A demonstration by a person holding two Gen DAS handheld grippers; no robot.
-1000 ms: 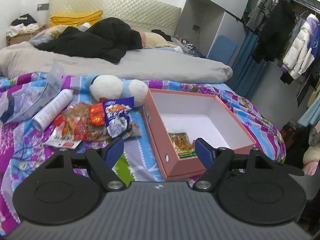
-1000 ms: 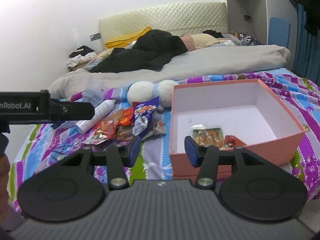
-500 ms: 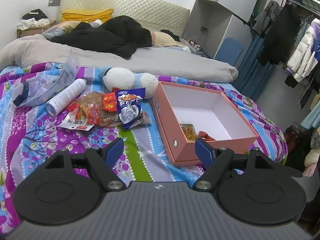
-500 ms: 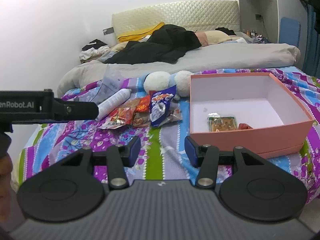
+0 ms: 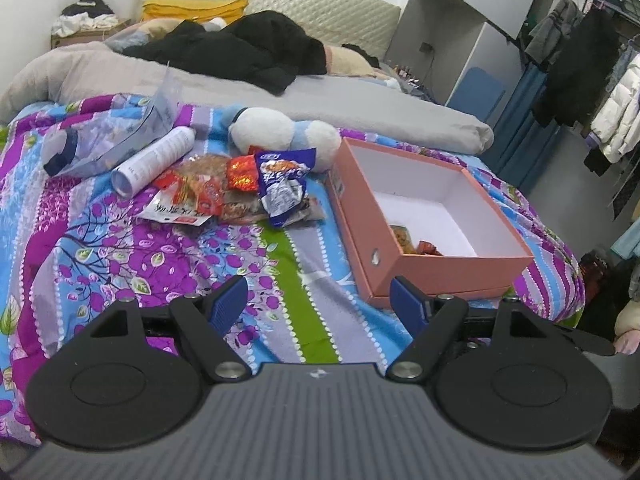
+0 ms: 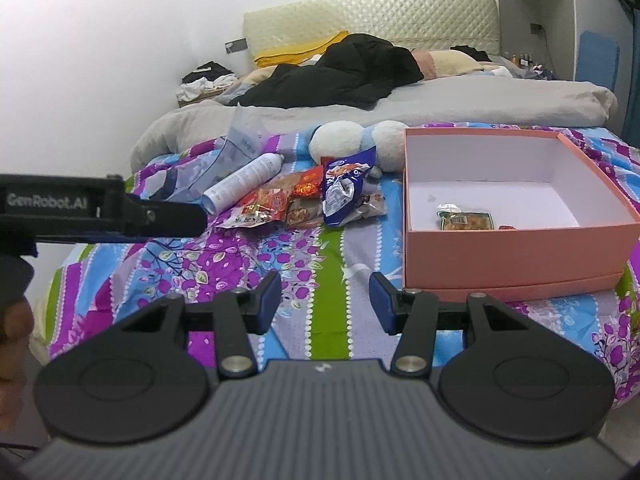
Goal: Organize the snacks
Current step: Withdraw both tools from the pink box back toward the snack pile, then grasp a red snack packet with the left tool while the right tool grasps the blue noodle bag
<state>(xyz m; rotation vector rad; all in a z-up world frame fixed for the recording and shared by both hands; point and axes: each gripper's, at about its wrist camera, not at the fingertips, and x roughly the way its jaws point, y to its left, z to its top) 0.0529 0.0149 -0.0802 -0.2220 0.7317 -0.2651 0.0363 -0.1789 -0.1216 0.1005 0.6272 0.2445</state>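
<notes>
Sorting snacks: left gripper (image 5: pixel 319 300) and right gripper (image 6: pixel 325 300) both released, empty; snack pile (image 5: pixel 244 188) lies left of pink box (image 5: pixel 416 270); next, probably fetching another packet.

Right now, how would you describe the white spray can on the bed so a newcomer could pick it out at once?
Start at the pink box on the patterned bedspread, then go left past the heap of snack packets. At the heap's far left edge lies the white spray can on its side, beside a clear plastic bag. It is the only smooth white cylinder there; its neighbours are crinkled wrappers.
</notes>
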